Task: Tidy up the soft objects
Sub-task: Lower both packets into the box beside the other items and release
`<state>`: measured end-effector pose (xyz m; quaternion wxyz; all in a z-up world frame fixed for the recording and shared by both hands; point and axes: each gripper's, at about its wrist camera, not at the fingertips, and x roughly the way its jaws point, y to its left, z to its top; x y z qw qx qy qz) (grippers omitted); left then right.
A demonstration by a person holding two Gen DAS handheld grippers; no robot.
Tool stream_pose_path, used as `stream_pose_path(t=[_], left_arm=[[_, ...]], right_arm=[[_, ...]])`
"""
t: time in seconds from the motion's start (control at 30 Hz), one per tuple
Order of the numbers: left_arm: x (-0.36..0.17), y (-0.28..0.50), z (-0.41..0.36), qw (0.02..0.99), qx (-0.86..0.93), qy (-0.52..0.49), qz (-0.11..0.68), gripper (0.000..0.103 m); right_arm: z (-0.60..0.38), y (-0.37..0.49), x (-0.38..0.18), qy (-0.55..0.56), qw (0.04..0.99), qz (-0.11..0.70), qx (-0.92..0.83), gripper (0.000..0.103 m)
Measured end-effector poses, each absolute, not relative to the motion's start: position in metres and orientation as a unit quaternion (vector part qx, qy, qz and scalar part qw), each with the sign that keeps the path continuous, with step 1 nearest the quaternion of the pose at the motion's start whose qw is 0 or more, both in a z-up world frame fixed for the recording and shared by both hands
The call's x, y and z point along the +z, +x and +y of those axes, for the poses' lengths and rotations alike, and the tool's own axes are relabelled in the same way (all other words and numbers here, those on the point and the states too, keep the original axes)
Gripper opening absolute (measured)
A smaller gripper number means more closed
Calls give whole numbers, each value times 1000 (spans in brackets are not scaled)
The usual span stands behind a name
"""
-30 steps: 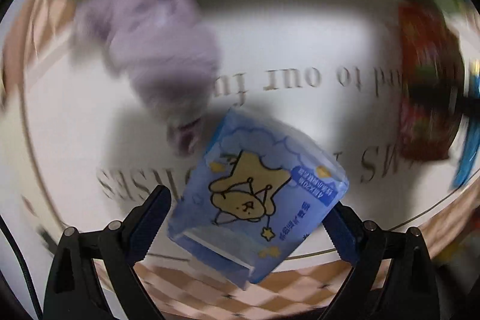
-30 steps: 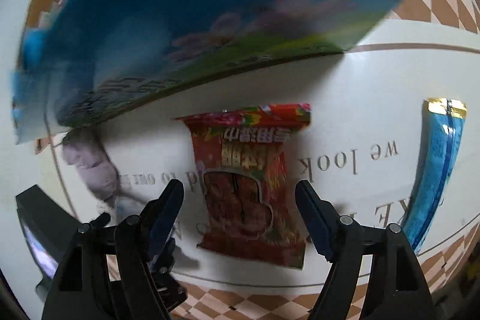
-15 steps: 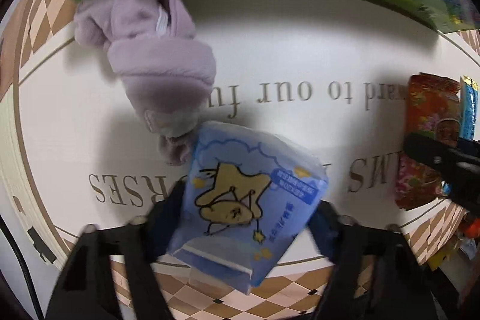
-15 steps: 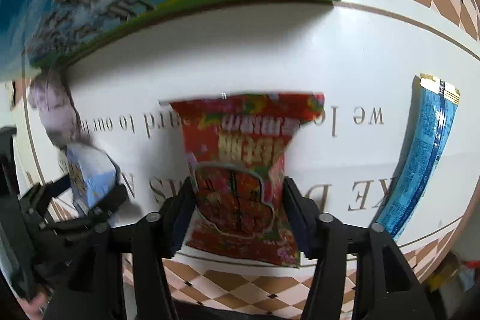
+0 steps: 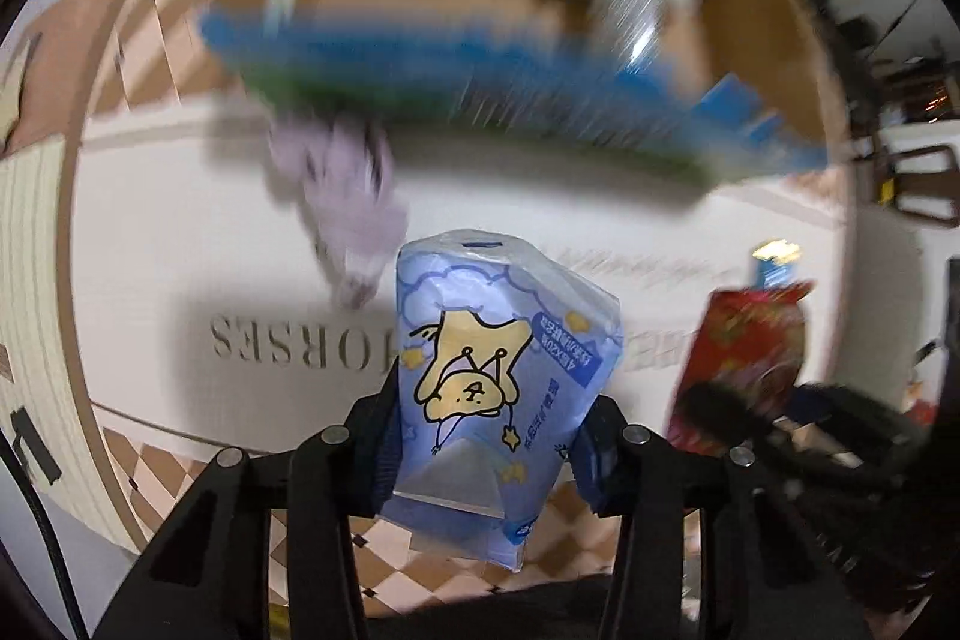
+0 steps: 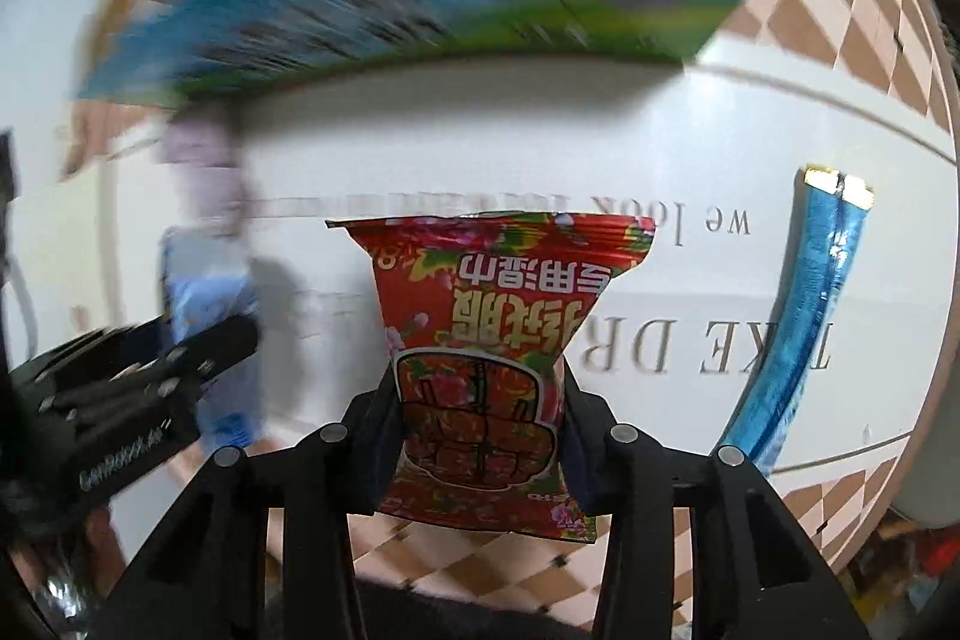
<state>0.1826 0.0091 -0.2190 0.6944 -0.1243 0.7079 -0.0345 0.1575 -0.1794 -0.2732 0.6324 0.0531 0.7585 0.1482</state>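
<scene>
My left gripper [image 5: 486,448] is shut on a blue tissue pack [image 5: 498,376] printed with a yellow cartoon bear and holds it above the white mat [image 5: 150,268]. My right gripper [image 6: 480,430] is shut on a red wet-wipe pack [image 6: 486,340] and holds it off the mat. The red pack also shows at the right of the left wrist view [image 5: 744,346]. A lilac plush toy [image 5: 342,202] lies on the mat beyond the blue pack, blurred. The left gripper and blue pack show blurred in the right wrist view [image 6: 204,304].
A large cardboard box [image 5: 456,58] with a blue and green printed side stands at the far edge of the mat, with blurred items inside. A long blue packet [image 6: 804,304] lies on the mat at the right. Checkered floor [image 6: 840,10] surrounds the mat.
Both grippers have closed on their packs and lifted them. The view has tilted up toward the box, which now shows its open top.
</scene>
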Motion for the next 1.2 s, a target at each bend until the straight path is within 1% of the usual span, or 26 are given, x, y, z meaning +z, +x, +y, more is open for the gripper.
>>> stream_pose_path(t=[0.1, 0.13, 0.2, 0.23, 0.33, 0.43, 0.53, 0.67, 0.8, 0.9, 1.0, 1.2], left_arm=[[-173, 216, 8, 713, -48, -122, 689, 43], [-177, 227, 22, 716, -47, -121, 686, 43], [-161, 251, 15, 727, -34, -104, 678, 43], [-176, 261, 18, 730, -29, -99, 676, 43], [-190, 291, 25, 723, -13, -93, 685, 43], [-201, 328, 34, 697, -10, -102, 710, 43], [-234, 358, 45, 665, -6, -117, 738, 43], [-268, 377, 55, 629, -5, -139, 765, 43], [-291, 380, 59, 602, -6, -149, 785, 43], [-305, 377, 61, 586, -4, -151, 796, 45], [-319, 371, 63, 568, -5, -157, 808, 45], [-327, 361, 56, 567, -14, -143, 811, 46]], right_arm=[[-178, 168, -220, 77, 658, 728, 176, 46], [-179, 172, -206, 86, 665, 719, 183, 46], [-174, 194, -181, 100, 677, 703, 195, 46], [-183, 211, -172, 104, 681, 697, 199, 46], [-182, 249, -160, 106, 693, 687, 192, 46], [-163, 294, -179, 117, 683, 697, 185, 46], [-144, 321, -196, 115, 676, 706, 175, 46], [-125, 349, -229, 116, 663, 722, 160, 46], [-111, 361, -258, 102, 663, 726, 152, 46], [-103, 367, -274, 91, 651, 739, 148, 46], [-99, 369, -284, 80, 644, 748, 142, 46], [-94, 370, -305, 64, 631, 762, 131, 46]])
